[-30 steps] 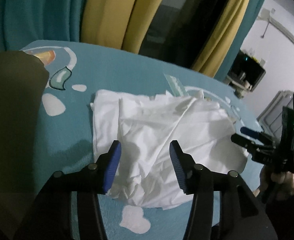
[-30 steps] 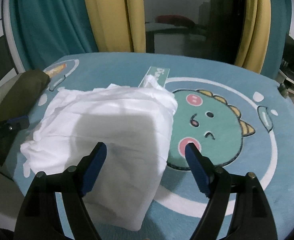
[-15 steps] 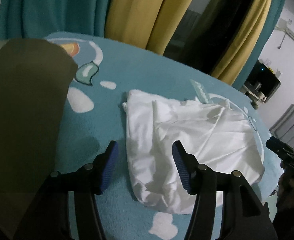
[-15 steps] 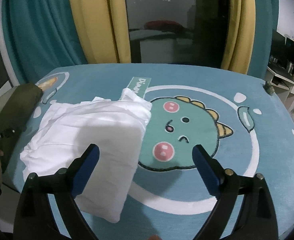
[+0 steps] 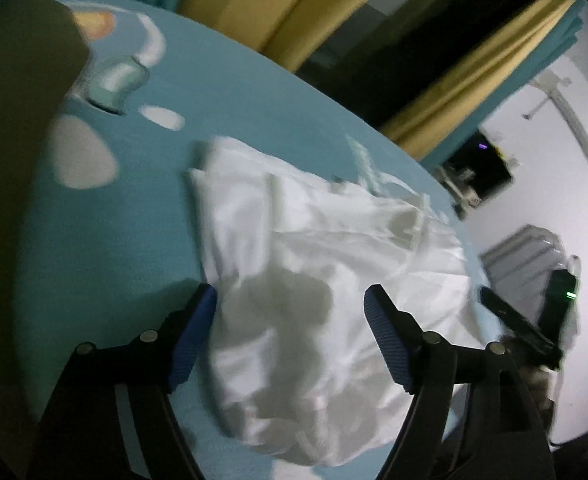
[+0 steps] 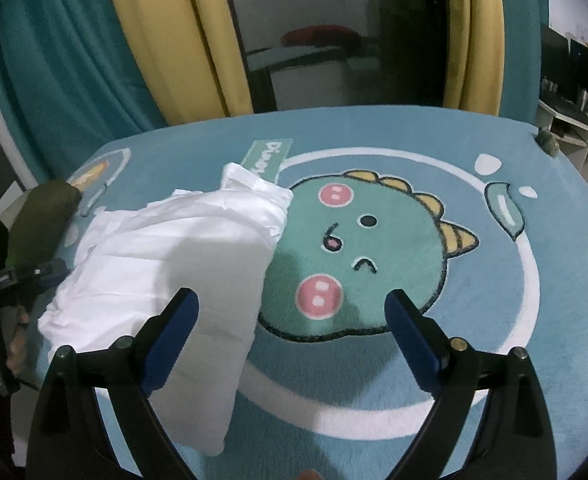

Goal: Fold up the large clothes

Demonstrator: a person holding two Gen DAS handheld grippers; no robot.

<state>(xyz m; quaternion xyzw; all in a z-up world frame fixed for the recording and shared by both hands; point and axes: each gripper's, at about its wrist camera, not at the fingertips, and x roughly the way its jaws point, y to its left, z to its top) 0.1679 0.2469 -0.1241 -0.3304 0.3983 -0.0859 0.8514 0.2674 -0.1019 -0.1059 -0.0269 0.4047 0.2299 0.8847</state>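
**White garment lies folded on the dinosaur rug, both claws spread and empty**

Your left gripper (image 5: pixel 289 320) hangs over the near end of the white garment (image 5: pixel 326 280), its blue-padded fingers (image 5: pixel 191 338) spread wide with nothing between them — the cloth lies beneath the gap, and the left pad sits just at the garment's edge in this view. The picture is blurred, so the finer creases cannot be read, but the garment shows as a rumpled, roughly rectangular bundle lying on the teal rug (image 5: pixel 125 240), with shadows falling across its near half.

From your right gripper (image 6: pixel 289 320), jaws likewise wide apart and holding nothing, the garment (image 6: pixel 165 264) lies on the left part of the rug (image 6: pixel 494 340), its right edge overlapping the green dinosaur face (image 6: pixel 358 256) printed inside a white ring. The left pad stands over the garment's near part; the right pad stands over the bare rug near the ring. A dark olive cloth (image 6: pixel 41 220) lies beside the garment at the rug's far left, close to it. Your left gripper (image 6: pixel 25 276) shows at the left edge of this view, beside the garment's left end, with your left hand (image 6: pixel 9 336) partly visible behind it.

Yellow and teal curtains (image 6: pixel 165 40) hang behind the rug, framing a dark window (image 6: pixel 334 32).
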